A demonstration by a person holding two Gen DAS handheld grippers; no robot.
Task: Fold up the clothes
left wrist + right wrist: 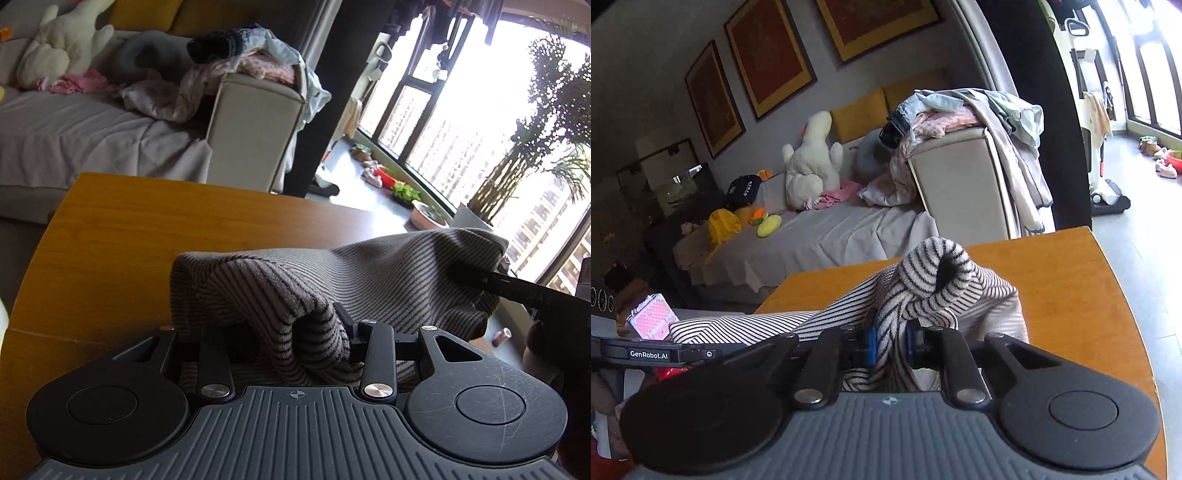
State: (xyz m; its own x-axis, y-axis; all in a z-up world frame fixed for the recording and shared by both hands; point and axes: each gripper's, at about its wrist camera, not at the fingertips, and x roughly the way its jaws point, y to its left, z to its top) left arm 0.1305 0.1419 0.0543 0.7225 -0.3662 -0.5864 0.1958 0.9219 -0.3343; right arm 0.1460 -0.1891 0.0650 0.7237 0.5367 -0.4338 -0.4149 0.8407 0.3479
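A grey-and-black striped garment [369, 273] hangs bunched above the wooden table [147, 229], held up between both grippers. In the left wrist view my left gripper [291, 332] is shut on a thick fold of it, and the cloth hides most of the fingers. The right gripper's black finger [517, 291] reaches into the cloth's far right end. In the right wrist view my right gripper [890, 341] pinches a twisted roll of the striped garment [934, 280] between its blue pads [872, 341]. The cloth stretches left towards the other gripper's body [650, 354].
Beyond the table [1071, 295] stands a grey-covered sofa [831, 236] with a white plush toy [812, 158] and a heap of clothes [960, 110] on its armrest. To the right are tall windows [461, 122], potted plants [517, 155] and floor items. A pink case [652, 317] sits low left.
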